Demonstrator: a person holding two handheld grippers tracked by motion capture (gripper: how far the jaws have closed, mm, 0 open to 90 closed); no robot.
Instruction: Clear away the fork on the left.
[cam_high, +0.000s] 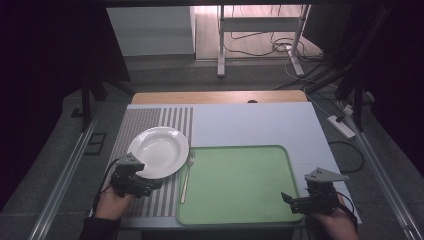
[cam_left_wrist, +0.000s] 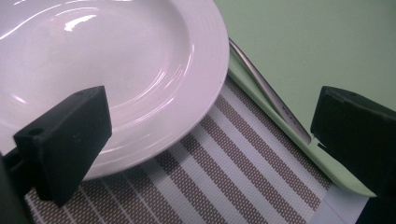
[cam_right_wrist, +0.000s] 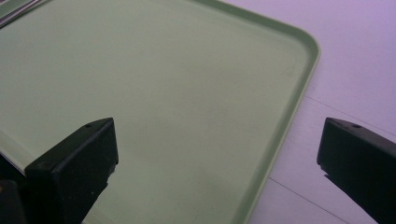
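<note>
Nothing moved yet, by the look of it. Plate (cam_high: 158, 152) sits on the striped mat (cam_high: 135, 125) at the left of the worktop (cam_high: 250, 125), apart from the green tray (cam_high: 235, 184); a fork (cam_high: 186, 177) lies between them, along the tray's left rim and just beside the plate. Left tool (cam_high: 150, 186) is at the plate's near edge, jaws wide, holding nothing; in the left gripper view one jaw stands over the plate rim (cam_left_wrist: 140, 93) and the other over the tray edge (cam_left_wrist: 280, 135), with mat (cam_left_wrist: 210, 177) and fork handle (cam_left_wrist: 271, 95) between, so no grip on the plate, and whether a jaw touches the rim can't be told. Right tool (cam_high: 290, 200) is at the tray's near right corner, jaws also wide and empty; the right gripper view shows bare tray floor (cam_right_wrist: 187, 93) and the rim corner, worktop (cam_right_wrist: 355, 60) beyond. Tray carries nothing. Judgement: the work looks like loading plate, maybe fork, onto the tray, and it is at the start, the left tool lining up on the plate. Left to do: close on the rim, lift, carry across, set down on the tray. Right tool looks ready to steady the tray, but that's a guess.
</note>
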